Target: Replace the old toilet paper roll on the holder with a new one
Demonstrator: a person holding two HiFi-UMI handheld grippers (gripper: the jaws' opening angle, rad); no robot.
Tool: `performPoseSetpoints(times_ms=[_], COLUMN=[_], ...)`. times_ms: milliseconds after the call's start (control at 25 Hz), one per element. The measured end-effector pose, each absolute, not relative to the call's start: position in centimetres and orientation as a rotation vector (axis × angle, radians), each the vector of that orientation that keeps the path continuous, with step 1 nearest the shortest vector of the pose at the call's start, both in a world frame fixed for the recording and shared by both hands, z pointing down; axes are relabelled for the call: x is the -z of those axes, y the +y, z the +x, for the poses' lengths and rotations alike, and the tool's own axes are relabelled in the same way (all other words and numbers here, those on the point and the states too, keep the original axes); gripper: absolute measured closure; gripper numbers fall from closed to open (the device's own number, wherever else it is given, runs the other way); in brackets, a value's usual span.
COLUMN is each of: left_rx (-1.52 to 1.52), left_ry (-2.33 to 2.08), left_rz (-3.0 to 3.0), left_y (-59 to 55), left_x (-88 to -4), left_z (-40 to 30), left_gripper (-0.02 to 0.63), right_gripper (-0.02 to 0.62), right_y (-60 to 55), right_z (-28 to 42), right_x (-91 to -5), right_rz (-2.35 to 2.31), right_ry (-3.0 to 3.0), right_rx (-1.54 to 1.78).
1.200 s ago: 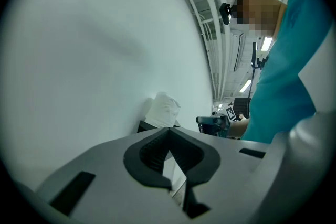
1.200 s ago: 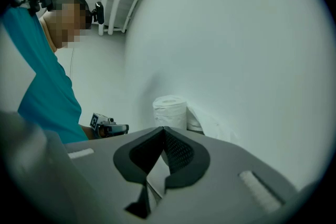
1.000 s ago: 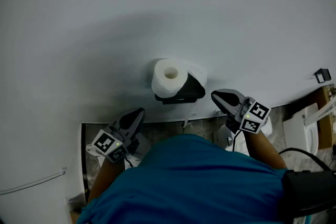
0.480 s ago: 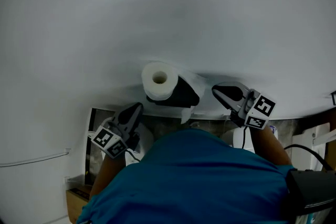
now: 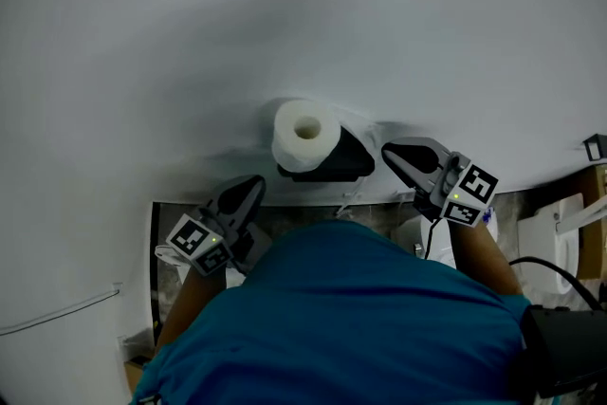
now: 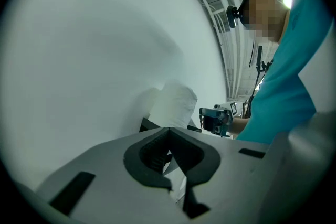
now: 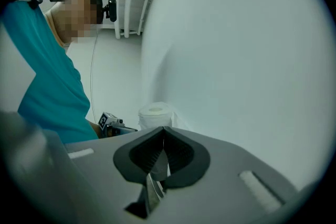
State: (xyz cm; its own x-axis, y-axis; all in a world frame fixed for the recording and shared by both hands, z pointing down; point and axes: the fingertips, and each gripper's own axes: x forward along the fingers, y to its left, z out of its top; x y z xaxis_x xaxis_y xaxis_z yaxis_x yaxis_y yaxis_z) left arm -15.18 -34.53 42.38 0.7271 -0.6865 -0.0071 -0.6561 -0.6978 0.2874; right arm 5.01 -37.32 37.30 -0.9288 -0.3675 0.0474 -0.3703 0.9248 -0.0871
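A white toilet paper roll [image 5: 305,134] sits upright on a black holder [image 5: 334,162] fixed to the white wall. It also shows in the left gripper view as a roll [image 6: 176,104] above the holder [image 6: 150,124], and in the right gripper view as a roll [image 7: 155,114]. My left gripper [image 5: 252,189] is below and left of the holder, shut and empty. My right gripper [image 5: 389,155] is just right of the holder, also shut and empty. Neither gripper touches the roll. The jaws meet in the left gripper [image 6: 169,131] and the right gripper [image 7: 163,131] close-up.
A person's teal shirt [image 5: 370,327] fills the lower middle. A white toilet fixture [image 5: 555,237] stands at the right edge, and a small black bracket [image 5: 596,147] is on the wall above it. Dark floor [image 5: 308,225] runs along the wall's foot.
My right gripper has risen a little and come closer to the holder's right side. The left gripper has stayed about where it was. The head view has shifted slightly.
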Motion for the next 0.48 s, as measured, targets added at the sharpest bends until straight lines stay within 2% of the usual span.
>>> performPoseSetpoints(times_ms=[320, 480], left_rx=[0.201, 0.206], left_ry=[-1.016, -1.024], left_rz=[2.68, 2.674], left_y=[-34.1, -33.6], left_x=[-42.9, -43.1], left_z=[-15.4, -15.7], left_gripper=[0.597, 0.597], right_gripper=[0.589, 0.531], right_y=[-36.4, -35.3], right_z=[2.7, -0.6], right_x=[-32.3, -30.2], right_rz=[0.416, 0.214], right_ry=[-2.968, -2.781], right_rx=[0.016, 0.154])
